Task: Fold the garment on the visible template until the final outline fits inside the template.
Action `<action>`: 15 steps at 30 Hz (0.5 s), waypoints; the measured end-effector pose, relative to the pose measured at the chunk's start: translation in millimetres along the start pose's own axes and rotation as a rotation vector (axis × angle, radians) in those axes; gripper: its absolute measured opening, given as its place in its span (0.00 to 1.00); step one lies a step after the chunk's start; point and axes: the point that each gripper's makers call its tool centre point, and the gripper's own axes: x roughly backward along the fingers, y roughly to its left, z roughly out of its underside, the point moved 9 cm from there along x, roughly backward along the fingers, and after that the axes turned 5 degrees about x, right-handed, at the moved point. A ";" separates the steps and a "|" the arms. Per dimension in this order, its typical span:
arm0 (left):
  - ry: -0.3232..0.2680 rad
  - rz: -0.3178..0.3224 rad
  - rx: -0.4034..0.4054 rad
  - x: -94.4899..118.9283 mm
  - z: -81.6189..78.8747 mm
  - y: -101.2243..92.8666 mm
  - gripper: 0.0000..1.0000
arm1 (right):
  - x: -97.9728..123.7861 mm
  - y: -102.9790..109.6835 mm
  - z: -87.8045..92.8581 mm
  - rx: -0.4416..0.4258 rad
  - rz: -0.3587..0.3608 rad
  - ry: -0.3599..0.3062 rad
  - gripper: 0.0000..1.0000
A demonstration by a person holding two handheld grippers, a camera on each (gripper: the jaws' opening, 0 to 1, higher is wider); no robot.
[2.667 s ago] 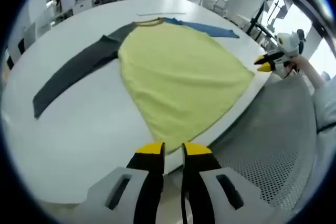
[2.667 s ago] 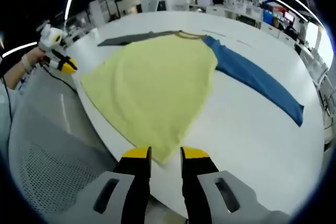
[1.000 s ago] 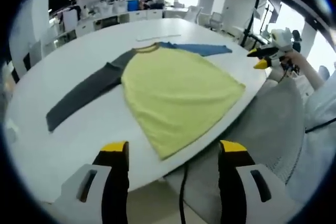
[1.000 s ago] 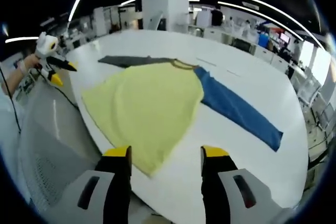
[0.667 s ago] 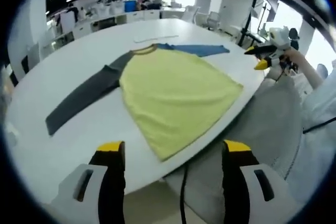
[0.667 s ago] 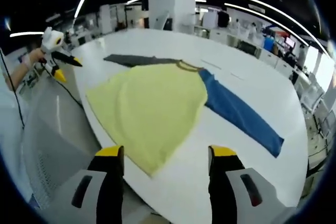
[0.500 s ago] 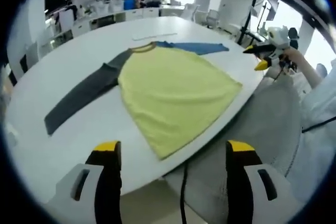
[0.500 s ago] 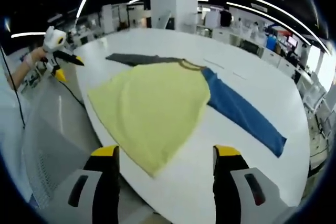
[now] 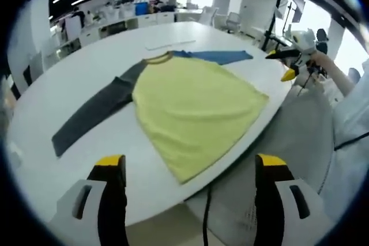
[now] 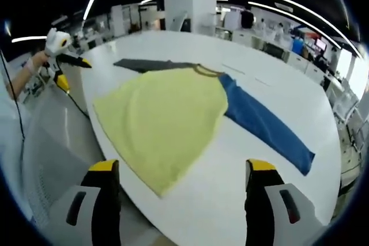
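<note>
Garment spread flat on the white table

The left gripper [image 9: 193, 168] hangs with jaws wide apart near the table [image 9: 86, 73] edge. Beyond it the garment [image 9: 193, 105] lies flat: yellow body nearest, grey sleeve [image 9: 95, 113] reaching left, blue sleeve [image 9: 216, 56] far right. The right gripper [image 9: 288, 64] hovers at the right, off the table.

One garment [image 9: 193, 108] lay on one table [image 9: 75, 82], with two sleeves, one grey [image 9: 92, 113] and one blue [image 10: 265, 128]. Two grippers were in view, the left gripper [image 9: 193, 171] and the right gripper [image 10: 179, 171]. Perhaps one thin strip [image 9: 167, 44] lay beyond the collar, too small to tell.
</note>
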 end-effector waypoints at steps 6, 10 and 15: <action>0.001 0.027 0.010 -3.7 0.3 -1.9 0.96 | -1.2 -4.2 -1.0 0.001 -0.002 0.010 0.98; 0.013 0.038 0.021 -5.4 2.8 -2.1 0.99 | -1.3 -6.9 -1.9 -0.002 0.002 0.012 0.99; 0.024 0.058 0.026 -6.5 4.0 -4.6 0.99 | -2.8 -6.1 -2.2 -0.006 -0.002 0.016 0.99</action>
